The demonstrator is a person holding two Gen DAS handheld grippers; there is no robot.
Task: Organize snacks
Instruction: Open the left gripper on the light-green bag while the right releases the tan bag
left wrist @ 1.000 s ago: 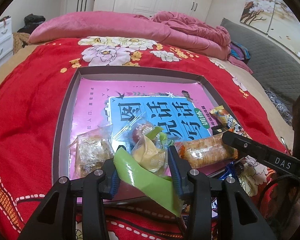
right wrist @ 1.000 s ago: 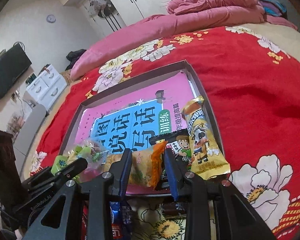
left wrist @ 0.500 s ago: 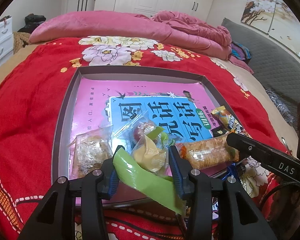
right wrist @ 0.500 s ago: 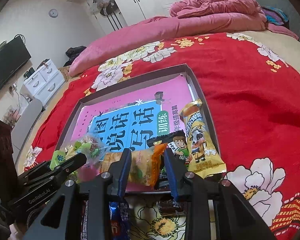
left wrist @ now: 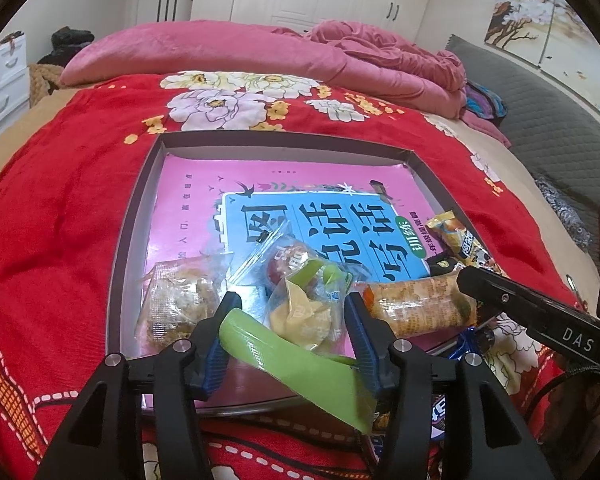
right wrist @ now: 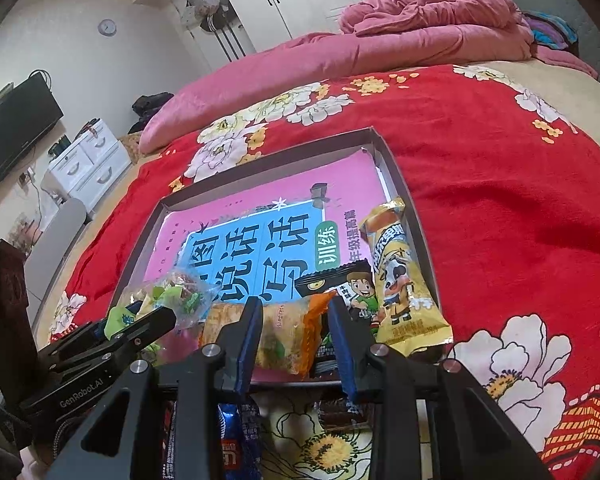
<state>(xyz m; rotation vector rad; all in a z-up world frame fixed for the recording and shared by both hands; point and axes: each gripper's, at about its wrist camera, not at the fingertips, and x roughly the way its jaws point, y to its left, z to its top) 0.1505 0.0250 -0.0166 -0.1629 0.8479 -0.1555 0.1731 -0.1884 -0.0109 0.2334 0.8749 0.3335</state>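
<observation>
Left hand-held gripper point(left wrist: 292, 320) is opening, releasing the green packet point(left wrist: 296, 356) into the tray point(left wrist: 128, 232); right hand-held gripper point(right wrist: 296, 328) grasps nothing.

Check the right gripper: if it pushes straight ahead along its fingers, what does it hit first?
Likely the orange-ended cracker pack lying between the fingers of the right gripper, in the tray. Depth is unclear, so whether the pads already touch it can't be told.
</observation>
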